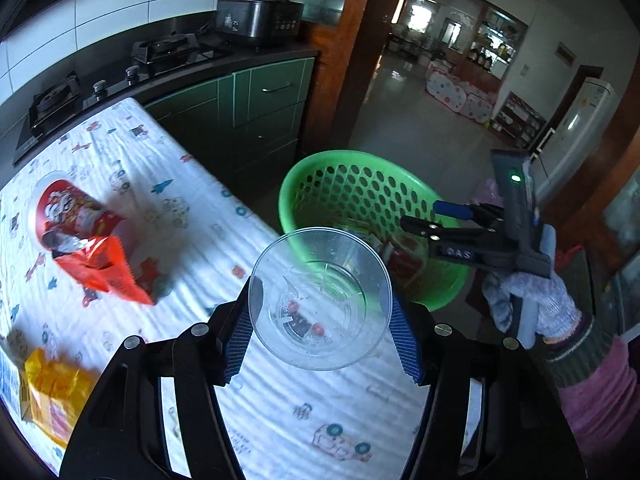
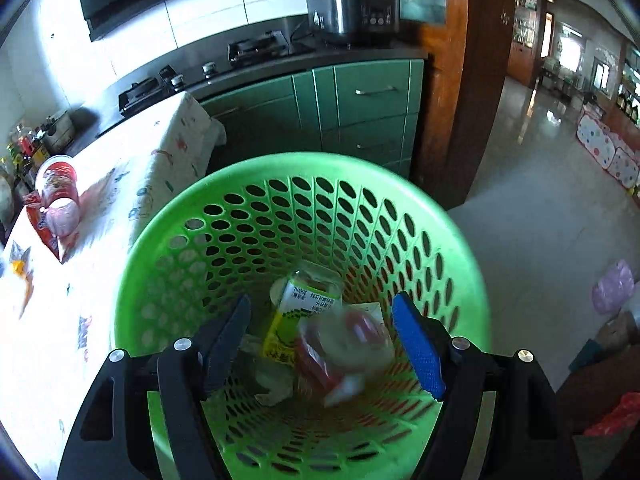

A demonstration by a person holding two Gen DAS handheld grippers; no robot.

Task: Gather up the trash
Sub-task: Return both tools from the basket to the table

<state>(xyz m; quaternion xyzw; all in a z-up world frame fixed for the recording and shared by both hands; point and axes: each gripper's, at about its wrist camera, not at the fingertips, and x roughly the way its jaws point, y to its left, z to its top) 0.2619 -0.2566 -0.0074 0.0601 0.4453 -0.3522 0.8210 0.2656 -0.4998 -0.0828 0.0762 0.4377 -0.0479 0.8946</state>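
Note:
My left gripper (image 1: 320,312) is shut on a clear plastic cup (image 1: 320,300), held above the table edge near the green perforated basket (image 1: 312,184). My right gripper (image 2: 324,340) is open and empty, hovering over the same basket (image 2: 304,168). A blurred red and clear wrapper (image 2: 344,344) is inside the basket below it, beside a yellow-green drink carton (image 2: 296,316). In the left wrist view the right gripper (image 1: 424,220) reaches over the basket rim. A red noodle cup (image 1: 64,212), a red snack bag (image 1: 100,268) and a yellow packet (image 1: 52,392) lie on the table.
The table has a white printed cloth (image 1: 280,400). Behind it are a black stove (image 1: 160,52), a rice cooker (image 1: 256,20) and green cabinets (image 1: 260,108). A wooden door frame (image 1: 344,60) and tiled floor (image 1: 420,120) lie beyond the basket.

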